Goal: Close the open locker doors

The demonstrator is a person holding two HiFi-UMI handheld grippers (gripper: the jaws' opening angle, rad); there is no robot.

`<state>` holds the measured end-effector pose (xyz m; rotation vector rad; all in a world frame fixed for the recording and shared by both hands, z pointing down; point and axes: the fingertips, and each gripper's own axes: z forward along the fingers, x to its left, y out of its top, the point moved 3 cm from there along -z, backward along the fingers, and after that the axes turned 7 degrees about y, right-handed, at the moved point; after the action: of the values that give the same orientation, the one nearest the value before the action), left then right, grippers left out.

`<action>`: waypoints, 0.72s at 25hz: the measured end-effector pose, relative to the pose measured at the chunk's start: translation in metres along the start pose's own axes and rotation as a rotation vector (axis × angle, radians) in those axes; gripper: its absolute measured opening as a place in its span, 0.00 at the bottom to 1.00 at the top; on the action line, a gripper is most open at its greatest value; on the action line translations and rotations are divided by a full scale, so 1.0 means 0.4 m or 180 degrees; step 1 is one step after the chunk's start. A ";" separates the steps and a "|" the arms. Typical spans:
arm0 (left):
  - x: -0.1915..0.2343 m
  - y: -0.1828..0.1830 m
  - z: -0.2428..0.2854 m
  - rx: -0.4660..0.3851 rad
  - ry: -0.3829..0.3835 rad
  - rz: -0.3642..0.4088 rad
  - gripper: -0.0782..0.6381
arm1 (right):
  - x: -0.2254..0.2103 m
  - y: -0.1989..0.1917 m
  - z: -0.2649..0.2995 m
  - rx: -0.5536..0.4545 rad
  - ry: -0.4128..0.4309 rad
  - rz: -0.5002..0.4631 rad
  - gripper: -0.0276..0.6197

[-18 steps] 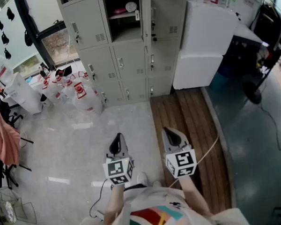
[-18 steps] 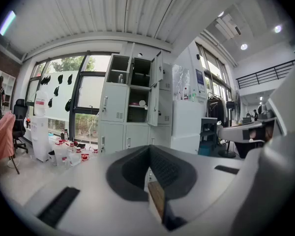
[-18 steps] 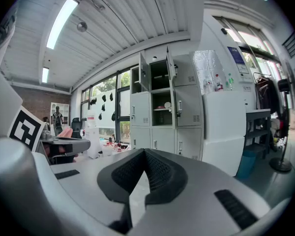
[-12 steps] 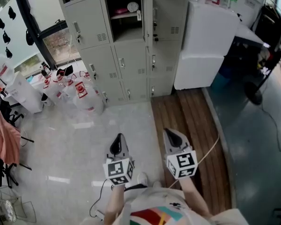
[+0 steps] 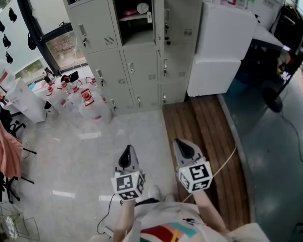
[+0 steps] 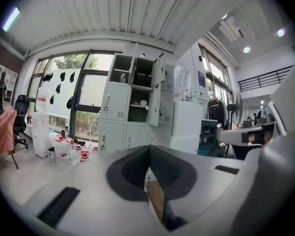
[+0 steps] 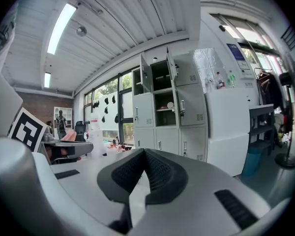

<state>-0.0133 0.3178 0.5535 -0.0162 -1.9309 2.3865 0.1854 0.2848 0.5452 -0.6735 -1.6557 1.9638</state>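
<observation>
A grey locker bank stands at the far end of the floor. One middle compartment is open, with its door swung out to the right and a round white thing on its shelf. More compartments above it also stand open, their doors ajar. My left gripper and right gripper are held side by side low in the head view, well short of the lockers and pointing toward them. Both have their jaws together with nothing between them, as the left gripper view and right gripper view show.
Several red-capped water jugs crowd the floor left of the lockers, beside a white dispenser. A white cabinet stands right of the lockers. A wooden strip with a cable runs under my right gripper. A pink cloth hangs at far left.
</observation>
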 end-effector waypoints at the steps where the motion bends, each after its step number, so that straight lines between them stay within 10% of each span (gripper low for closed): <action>1: -0.002 -0.002 0.000 0.0008 -0.0005 -0.0003 0.12 | 0.000 -0.005 0.002 0.0013 -0.0002 0.0005 0.05; 5: -0.013 -0.006 0.001 0.0030 -0.0046 -0.0004 0.12 | -0.002 -0.022 0.004 0.0086 -0.0038 0.0050 0.06; 9: -0.014 -0.004 0.001 0.0023 -0.0088 -0.0024 0.12 | -0.005 -0.037 0.018 0.0035 -0.0115 0.0187 0.60; 18: -0.006 -0.018 0.009 0.0081 -0.0082 -0.0078 0.12 | -0.018 -0.064 0.015 0.0055 -0.0179 0.0349 0.62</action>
<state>-0.0109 0.3157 0.5614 0.0396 -1.8999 2.4073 0.1881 0.2797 0.5719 -0.7226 -1.6649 2.0892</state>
